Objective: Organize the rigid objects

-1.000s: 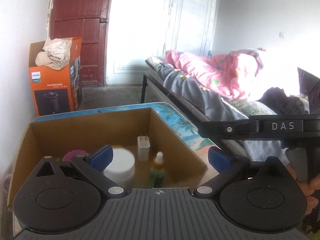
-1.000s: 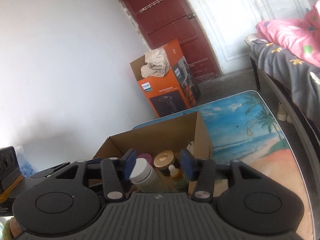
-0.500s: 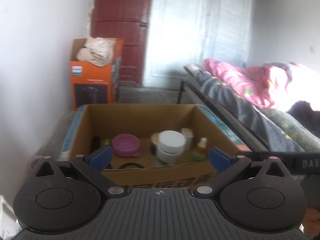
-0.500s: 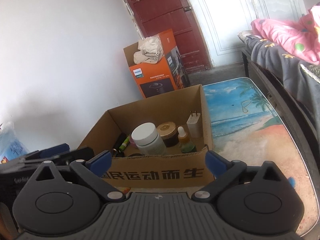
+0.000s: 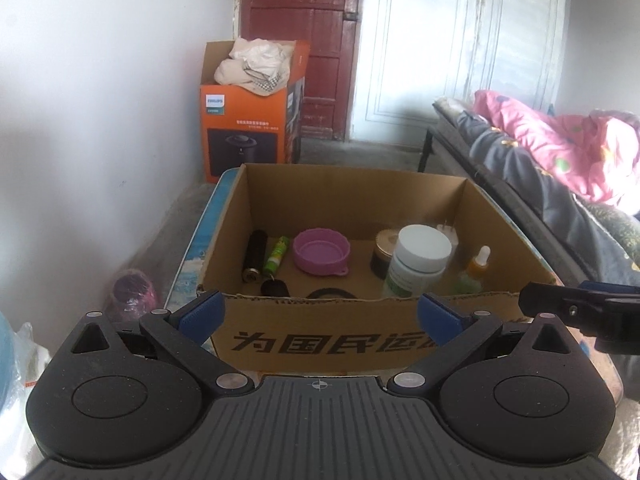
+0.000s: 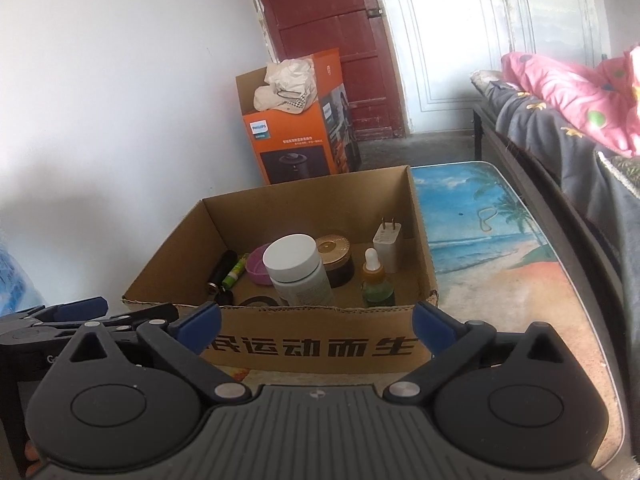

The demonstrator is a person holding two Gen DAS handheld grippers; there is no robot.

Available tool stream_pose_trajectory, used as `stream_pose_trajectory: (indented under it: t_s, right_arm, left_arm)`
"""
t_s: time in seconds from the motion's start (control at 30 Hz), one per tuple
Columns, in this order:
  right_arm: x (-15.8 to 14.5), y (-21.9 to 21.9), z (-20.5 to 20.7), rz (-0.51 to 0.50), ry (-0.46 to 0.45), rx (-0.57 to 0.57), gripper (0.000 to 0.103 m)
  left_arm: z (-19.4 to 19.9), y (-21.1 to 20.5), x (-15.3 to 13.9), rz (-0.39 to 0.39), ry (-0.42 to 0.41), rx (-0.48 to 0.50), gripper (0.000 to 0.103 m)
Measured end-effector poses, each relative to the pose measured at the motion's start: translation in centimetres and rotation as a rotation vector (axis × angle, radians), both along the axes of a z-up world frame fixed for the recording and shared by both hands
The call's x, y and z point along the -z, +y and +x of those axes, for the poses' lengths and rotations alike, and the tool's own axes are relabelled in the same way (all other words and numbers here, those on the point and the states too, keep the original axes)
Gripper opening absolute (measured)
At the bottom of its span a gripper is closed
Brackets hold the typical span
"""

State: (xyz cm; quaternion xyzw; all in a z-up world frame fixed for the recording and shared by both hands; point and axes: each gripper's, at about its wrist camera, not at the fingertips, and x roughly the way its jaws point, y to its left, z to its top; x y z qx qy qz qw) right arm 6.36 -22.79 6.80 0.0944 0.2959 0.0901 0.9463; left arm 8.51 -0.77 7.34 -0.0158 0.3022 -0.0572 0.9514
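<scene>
Fingers of my right gripper (image 6: 316,322), just spread and empty, have released the white-capped bottle (image 6: 298,274), apparently upright in the cardboard box (image 6: 320,346); my left gripper (image 5: 318,314) also gapes.

Left wrist view: looks forward and downward over its own fingers into the open cardboard box (image 5: 352,196), close to the near wall; right wrist view: same tilt, set slightly rightward, box (image 6: 416,216) left of centre; both share the box contents, orange carton (image 5: 244,120), red door (image 6: 332,12).
</scene>
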Motion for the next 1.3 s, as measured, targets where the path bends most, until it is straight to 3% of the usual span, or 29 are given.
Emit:
stream_pose_trajectory:
  t_s: [0.2,0.4,0.67,1.3]
  right_arm:
    - [0.1,1.3,0.3,-0.056,0.019,0.01,0.103]
    - [0.1,2.5,0.2,-0.112,0.012,0.028,0.103]
    - [0.6,3.1,0.6,-0.166,0.018,0.036,0.103]
    - [1.0,1.7,2.4,-0.187,0.038,0.087,0.103]
  left_arm:
    - [-0.1,0.2,-0.1,0.056,-0.025,-0.003,0.103]
    - [0.7,0.8,0.3,0.0,0.054,0.0,0.103]
    - [1.2,0.1,0.5,0.033,0.098,0.004,0.103]
    - [2.3,-1.3,0.2,0.092,0.104,0.006,0.103]
